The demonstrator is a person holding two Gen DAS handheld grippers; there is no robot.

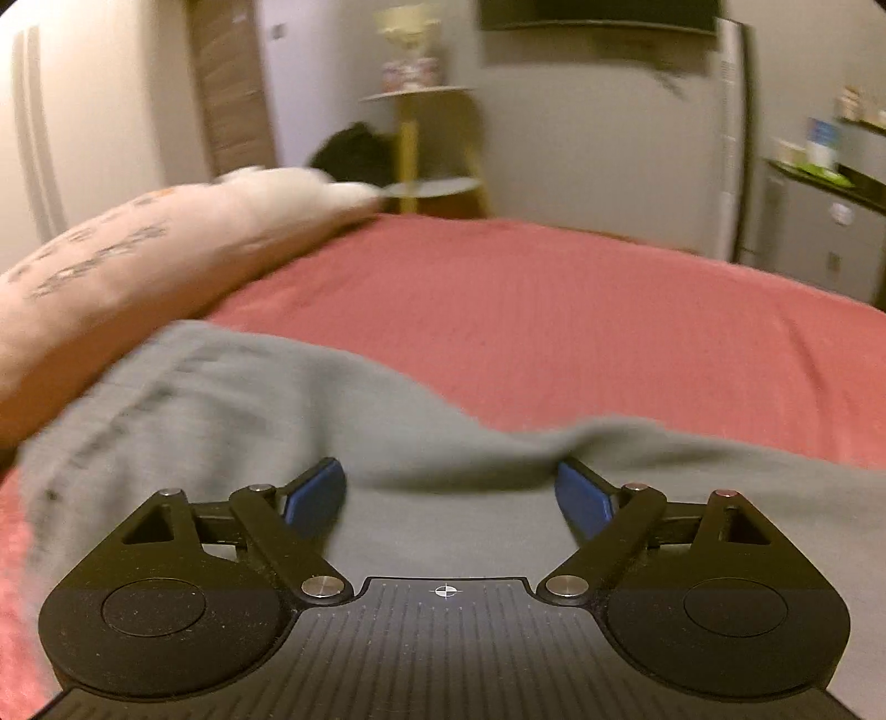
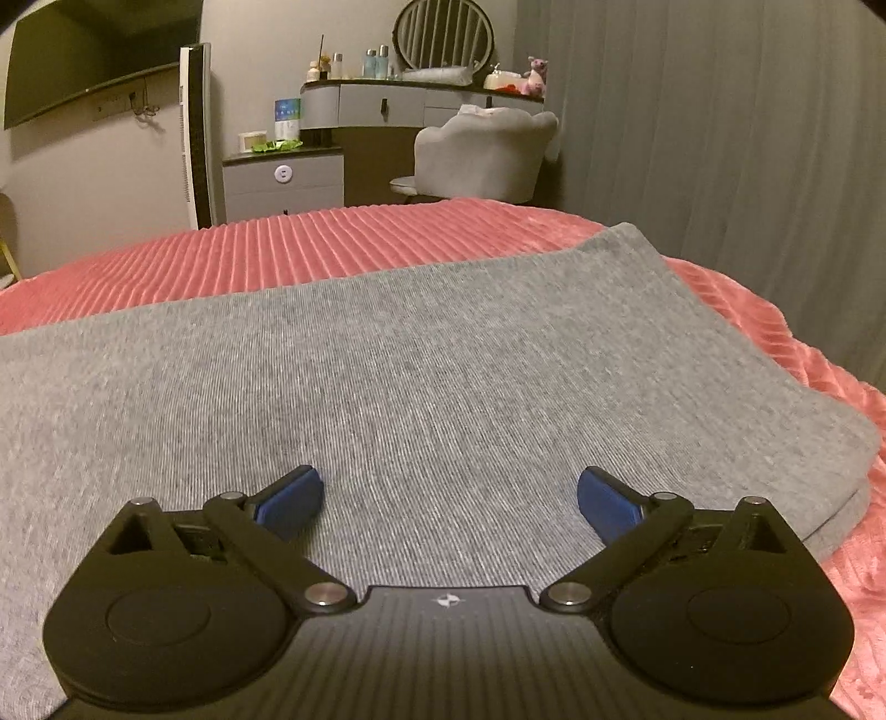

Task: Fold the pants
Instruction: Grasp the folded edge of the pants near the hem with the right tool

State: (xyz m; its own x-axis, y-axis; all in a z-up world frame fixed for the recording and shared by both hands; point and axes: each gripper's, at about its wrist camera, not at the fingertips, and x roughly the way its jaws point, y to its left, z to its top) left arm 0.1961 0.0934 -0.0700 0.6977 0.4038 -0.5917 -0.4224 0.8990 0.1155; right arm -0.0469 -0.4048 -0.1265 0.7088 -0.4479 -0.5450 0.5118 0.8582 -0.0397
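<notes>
My left claw (image 1: 449, 495) stands with its blue pads (image 1: 315, 493) wide apart, nothing clamped, just above the grey pants (image 1: 232, 410), whose cloth is rumpled here. My right claw (image 2: 449, 501) is spread just as wide and empty over the pants (image 2: 432, 354), which lie flat and doubled on the pink ribbed bedspread (image 2: 310, 249). A printed pillow (image 1: 122, 266) lies beside them on the left.

**A bedroom in a home**

A bed with a ribbed pink cover (image 2: 343, 243) and a printed pillow (image 1: 111, 266) fills the room; beyond it stand a dressing table (image 2: 387, 105) with round mirror (image 2: 443, 33), bottles, a plush toy (image 2: 536, 75), a padded chair (image 2: 487, 155) and long curtains (image 2: 720, 166)
</notes>
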